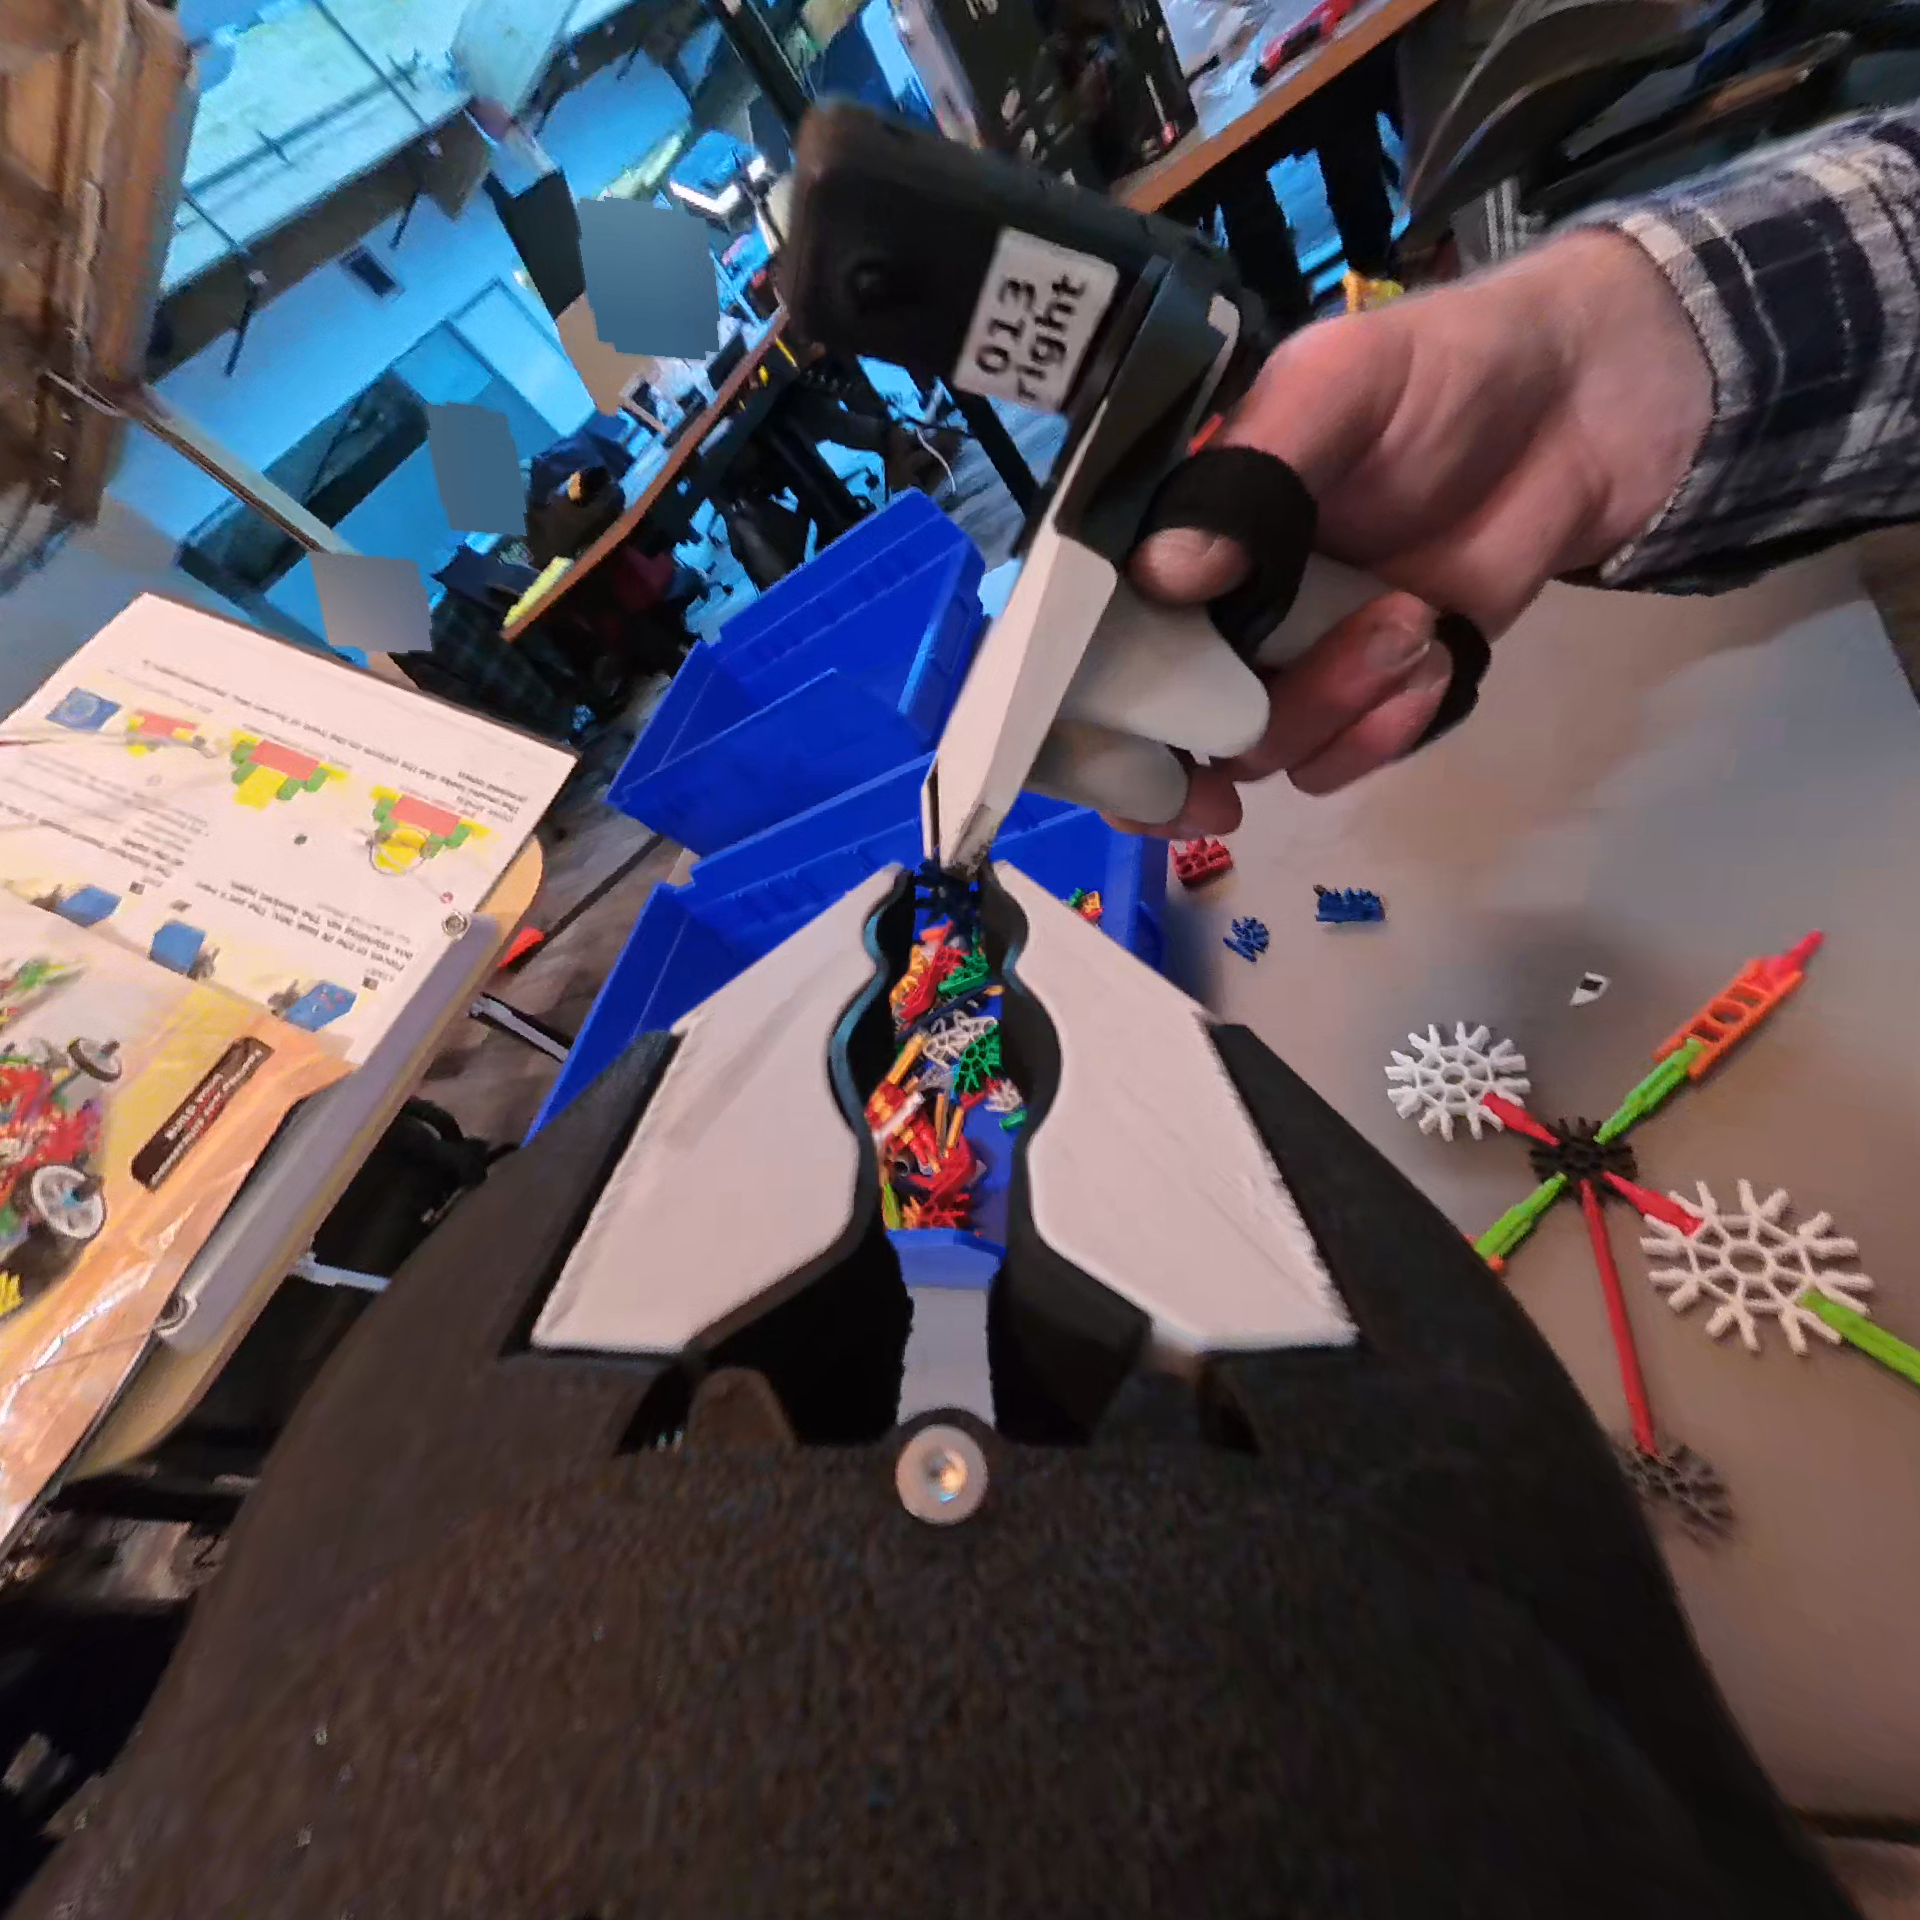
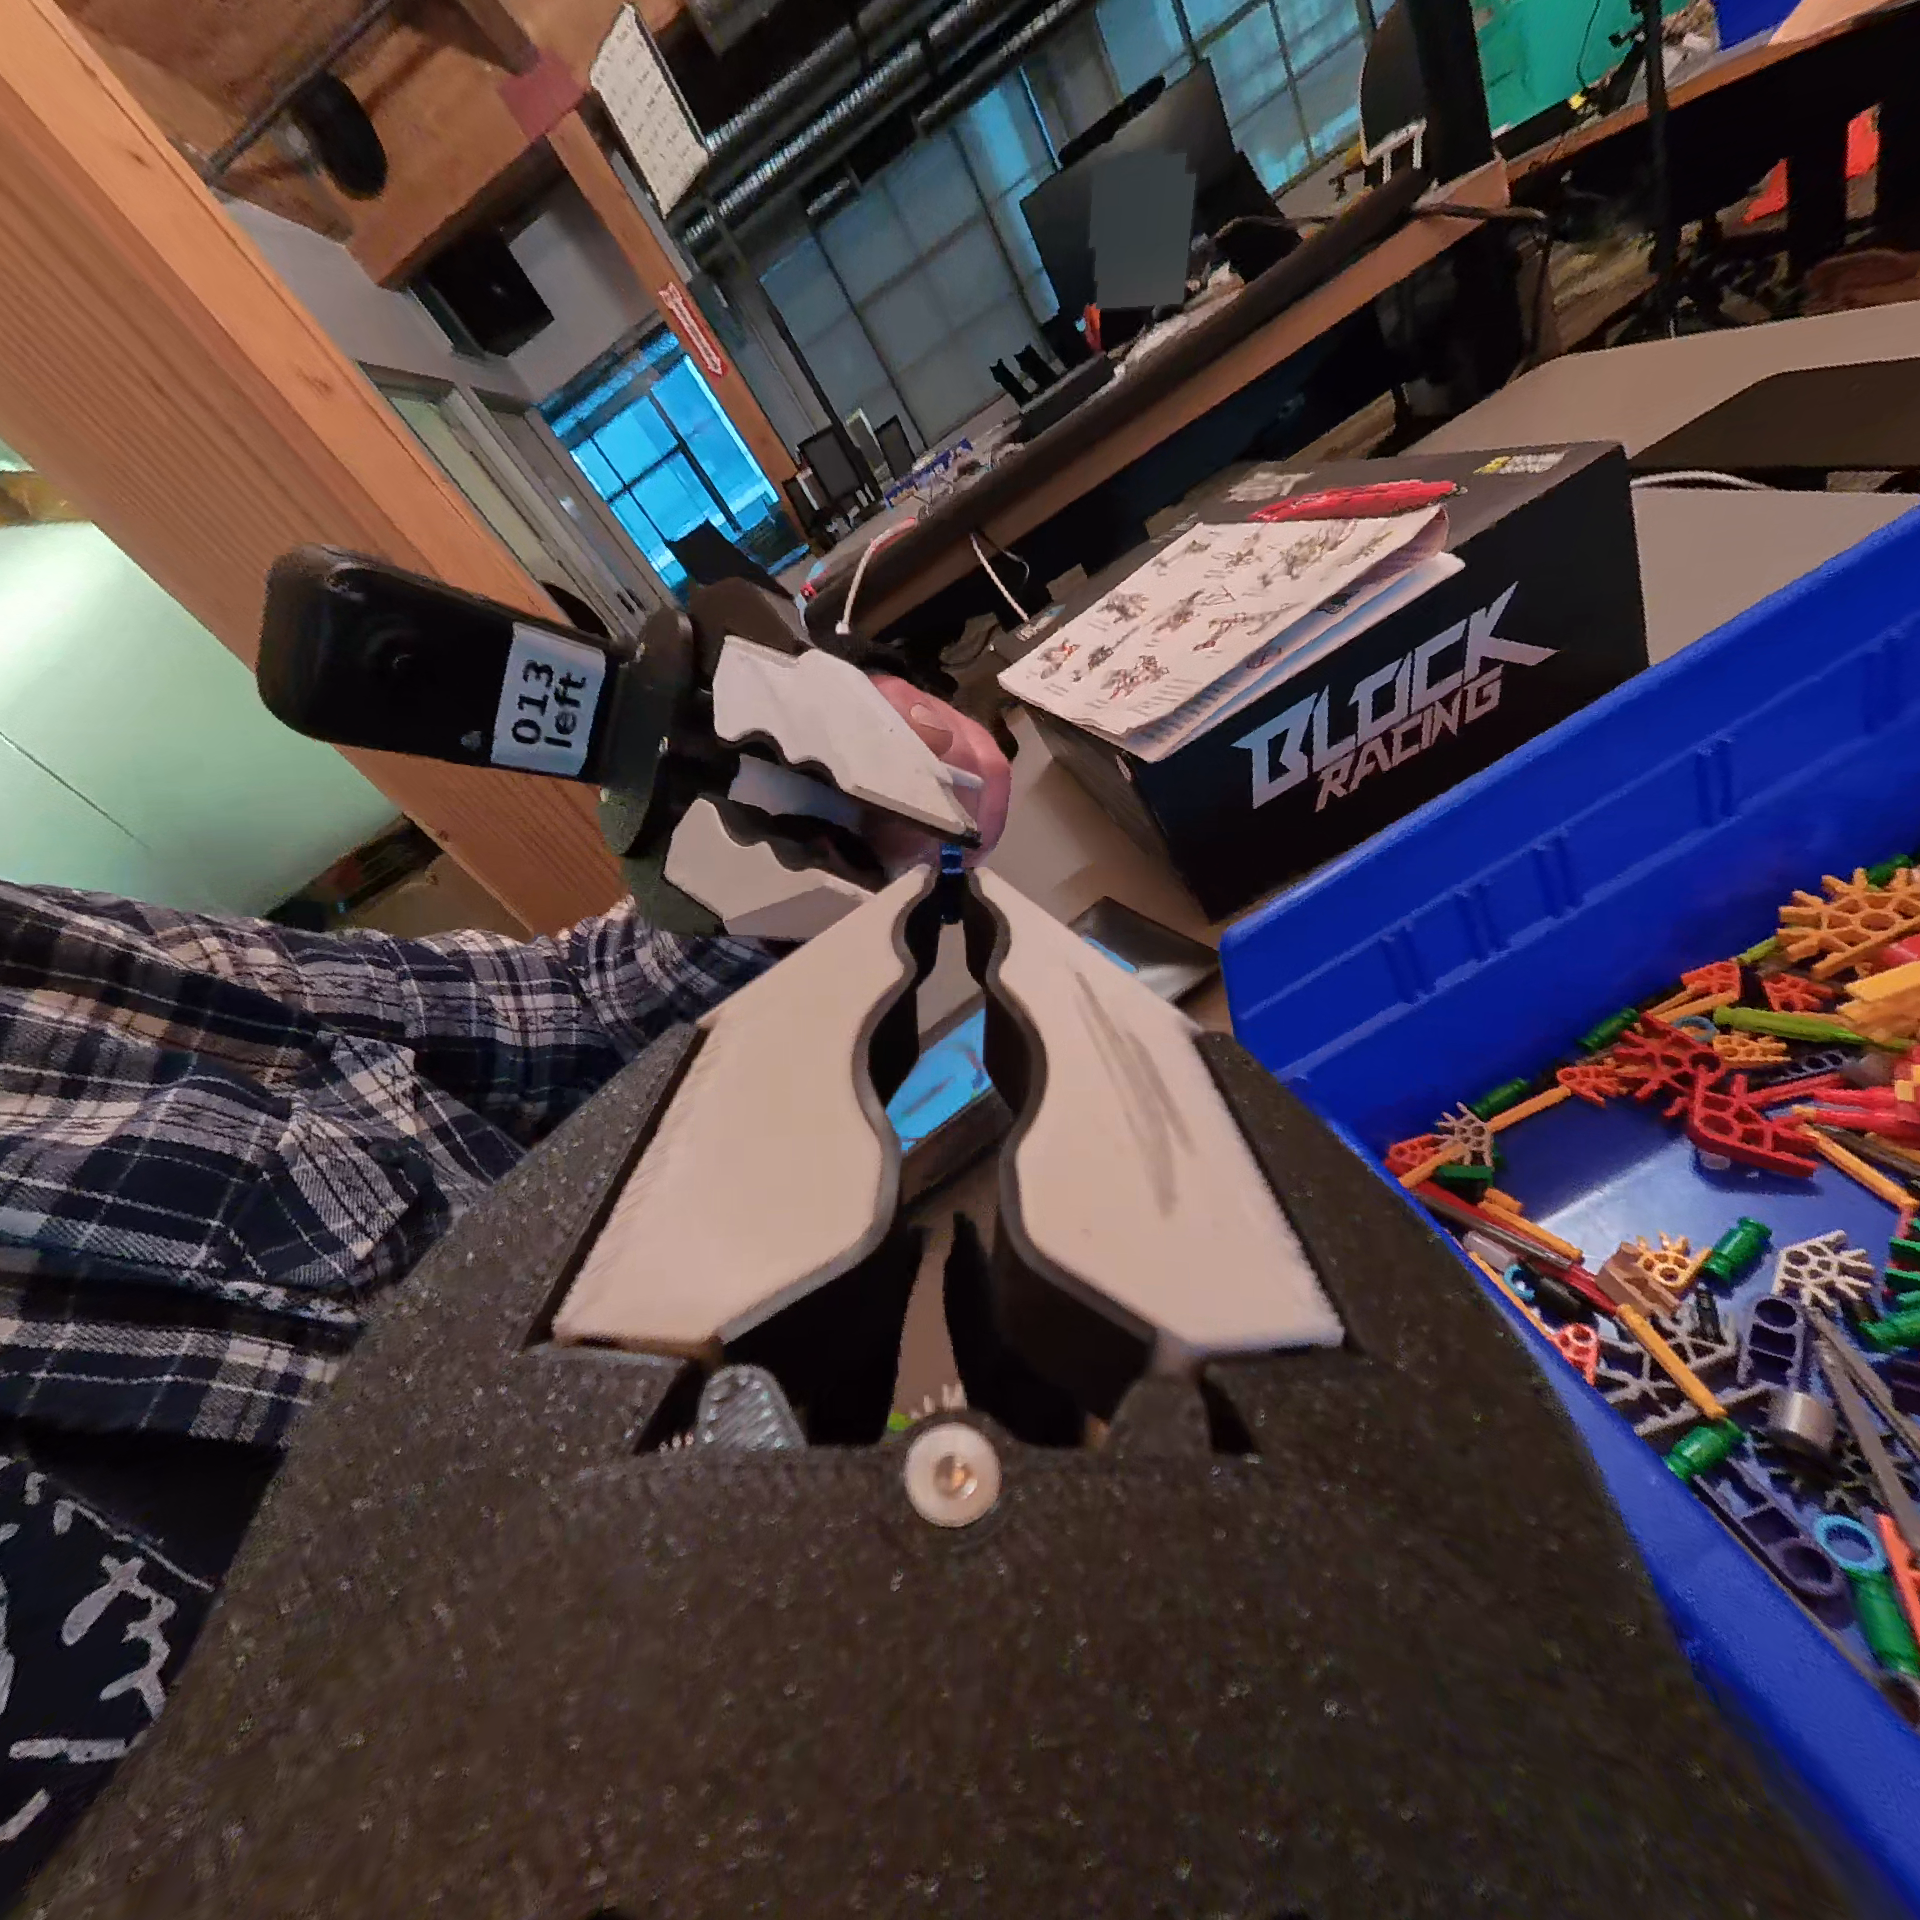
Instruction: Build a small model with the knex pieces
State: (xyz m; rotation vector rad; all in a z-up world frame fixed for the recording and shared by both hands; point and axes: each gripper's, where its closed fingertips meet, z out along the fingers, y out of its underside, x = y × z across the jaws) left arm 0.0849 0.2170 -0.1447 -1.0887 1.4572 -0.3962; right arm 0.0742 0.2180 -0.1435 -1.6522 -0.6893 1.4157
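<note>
Above the blue bin point(image 1: 790, 727), your left gripper point(image 1: 948, 883) and right gripper point(image 2: 943, 883) both pinch one small dark-blue connector piece point(image 2: 948, 881) — tips meeting.

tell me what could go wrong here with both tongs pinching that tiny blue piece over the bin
1. The small dark blue piece is pinched only at the fingertips of the left tongs and right tongs; a slight twist could pop it loose.
2. If it drops, it would likely land in the blue bin among the loose colourful parts and be hard to find.
3. The tips of the two tongs meet closely and could knock each other.
</note>
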